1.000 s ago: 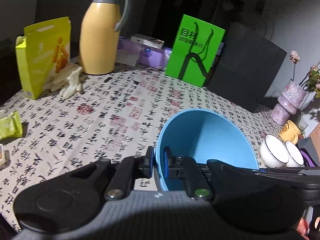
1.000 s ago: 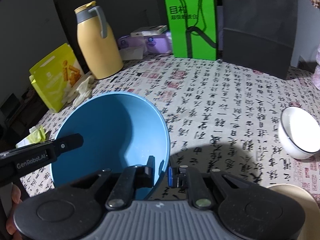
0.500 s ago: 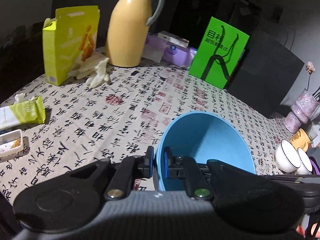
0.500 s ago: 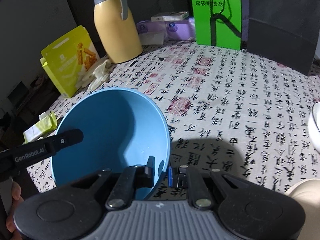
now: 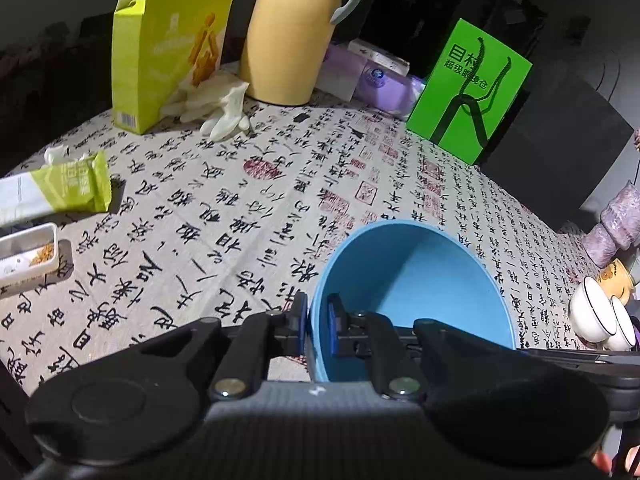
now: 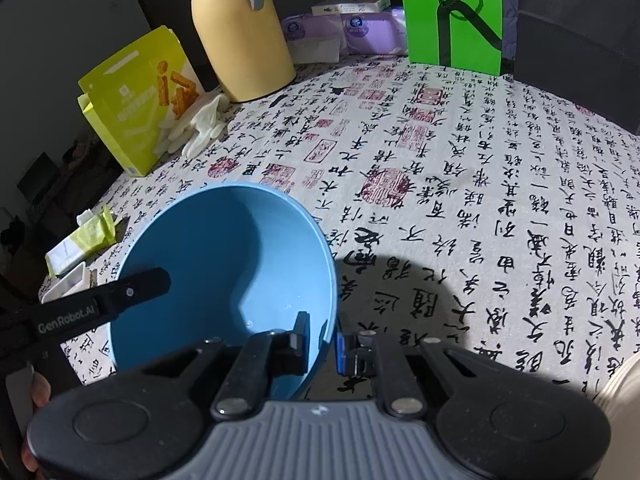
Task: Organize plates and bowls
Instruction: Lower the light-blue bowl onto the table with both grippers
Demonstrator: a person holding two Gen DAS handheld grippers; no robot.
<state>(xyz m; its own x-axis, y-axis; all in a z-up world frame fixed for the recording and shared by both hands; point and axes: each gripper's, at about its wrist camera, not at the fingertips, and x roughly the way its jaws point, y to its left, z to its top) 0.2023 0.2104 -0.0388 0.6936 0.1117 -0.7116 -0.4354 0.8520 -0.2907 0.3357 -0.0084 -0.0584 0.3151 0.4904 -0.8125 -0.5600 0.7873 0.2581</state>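
A large blue bowl [image 5: 416, 280] is held above the table by both grippers. My left gripper [image 5: 317, 323] is shut on its left rim, one pad inside and one outside. My right gripper [image 6: 323, 337] is shut on its right rim; the bowl [image 6: 224, 264] fills the lower left of the right wrist view, with the left gripper's arm [image 6: 100, 308] across it. Two small white bowls [image 5: 600, 316] with dark rims stand at the far right, next to a yellow cup [image 5: 614, 280].
A yellow thermos [image 5: 292, 32], a yellow-green snack box [image 5: 168, 48], white gloves [image 5: 216, 104], purple tissue packs [image 5: 380, 80], a green bag [image 5: 468, 92] and a dark box [image 5: 556, 148] line the back. A snack packet [image 5: 56, 188] and small white tray [image 5: 28, 256] lie left. A purple vase [image 5: 612, 224] stands right.
Both grippers have carried the blue bowl to the left across the table, toward the thermos and snack box. The white bowls have slid toward the right edge of view.
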